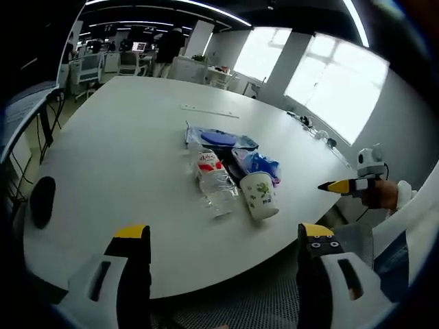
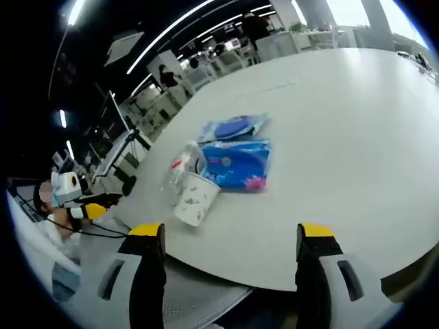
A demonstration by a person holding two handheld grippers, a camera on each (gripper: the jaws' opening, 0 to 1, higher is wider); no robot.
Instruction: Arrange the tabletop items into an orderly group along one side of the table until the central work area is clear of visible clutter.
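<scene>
Rising from the bottom of the left gripper view, the left gripper (image 1: 223, 241) has its two yellow-tipped jaws wide apart and nothing is between them. It hangs at the near edge of the white table (image 1: 123, 137), not touching any item. The right gripper (image 2: 232, 240) is the same in the right gripper view: jaws spread, nothing held, just over the table edge.

At the right side of the left gripper view the right gripper appears again, small, with a yellow tip pointing toward the table and a hand (image 1: 381, 195) holding it. In the right gripper view, low at the left, the left gripper shows in the same way.

All the items lie together in one small group near the table edge. A paper cup (image 1: 260, 195) with a green print lies on its side, nearest to the grippers. A clear plastic bottle (image 1: 214, 181) with a red and white label lies just beside it, touching or almost touching. Behind the cup is a blue tissue pack (image 2: 237, 164), and farther back a clear bag with a blue round thing inside (image 1: 219, 138).

A thin pale strip (image 1: 209, 111) lies well apart, farther on the table. At the far left edge is a dark oval object (image 1: 42, 200). Behind the table there are desks, and a person stands there (image 1: 167, 48).
</scene>
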